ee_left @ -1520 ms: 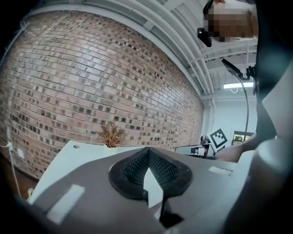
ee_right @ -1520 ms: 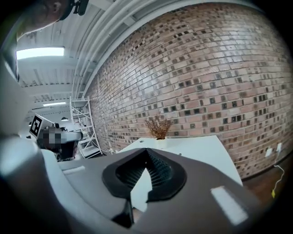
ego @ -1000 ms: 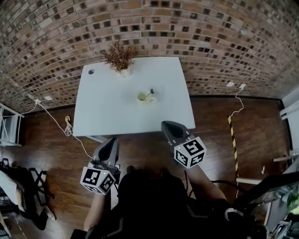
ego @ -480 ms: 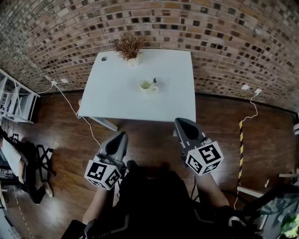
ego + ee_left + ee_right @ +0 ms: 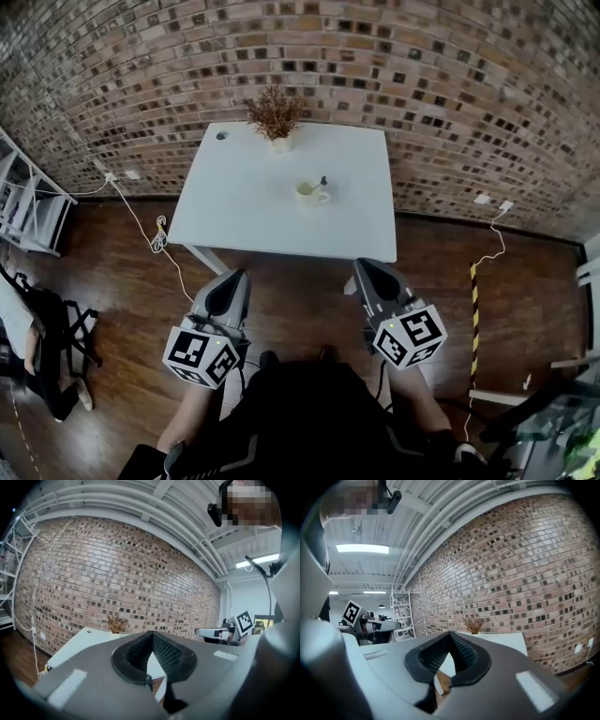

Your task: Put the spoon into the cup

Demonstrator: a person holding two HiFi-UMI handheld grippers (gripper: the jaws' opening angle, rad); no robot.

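Observation:
A pale cup (image 5: 309,190) stands near the middle of the white table (image 5: 244,216) in the head view. A spoon (image 5: 322,182) with a dark handle leans inside it, handle up to the right. My left gripper (image 5: 232,277) and right gripper (image 5: 366,266) hang over the wooden floor, short of the table's near edge and well apart from the cup. Both are shut with nothing between the jaws. In the left gripper view the left gripper (image 5: 151,635) points level toward the table (image 5: 89,637); the right gripper (image 5: 450,636) does the same in its own view. The cup is hidden in both gripper views.
A dried plant in a small pot (image 5: 276,116) stands at the table's far edge against the brick wall. A cable (image 5: 150,234) trails on the floor at left, beside a metal rack (image 5: 23,202). Yellow-black tape (image 5: 472,300) marks the floor at right.
The whole view has shifted: the table and cup now sit lower and further right in the head view, and both grippers have moved with the person, staying shut and short of the table.

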